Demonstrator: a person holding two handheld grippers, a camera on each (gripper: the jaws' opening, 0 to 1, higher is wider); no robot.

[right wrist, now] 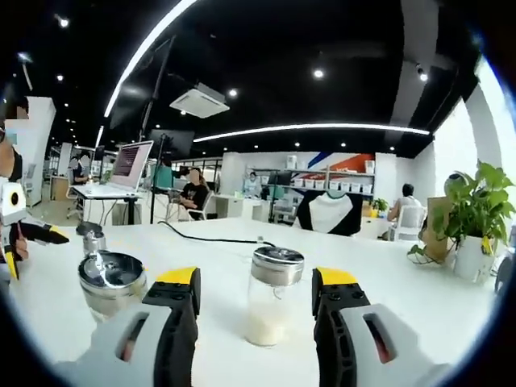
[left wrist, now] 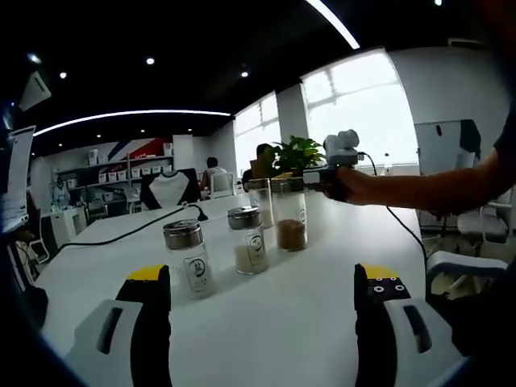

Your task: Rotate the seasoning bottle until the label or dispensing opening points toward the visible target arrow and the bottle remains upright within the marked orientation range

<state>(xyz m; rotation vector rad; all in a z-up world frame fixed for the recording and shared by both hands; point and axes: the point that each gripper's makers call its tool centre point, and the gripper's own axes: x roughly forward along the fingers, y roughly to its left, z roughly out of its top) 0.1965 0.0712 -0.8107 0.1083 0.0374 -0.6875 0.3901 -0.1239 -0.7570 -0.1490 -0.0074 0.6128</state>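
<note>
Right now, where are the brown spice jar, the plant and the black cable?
Brown spice jar (left wrist: 291, 234), left gripper view: its brown filling.
Plant (right wrist: 477, 203), right gripper view: its leaves.
Black cable (left wrist: 133, 230), left gripper view: mid-run on table.

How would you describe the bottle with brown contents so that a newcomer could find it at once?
Start at the white table, where glass bottles stand in a row running away from the left tool. Pass the nearest bottle and the middle bottle, both with metal caps and pale contents. The brown-filled bottle comes next, close to the person's hand; it alone holds brown powder.
</note>
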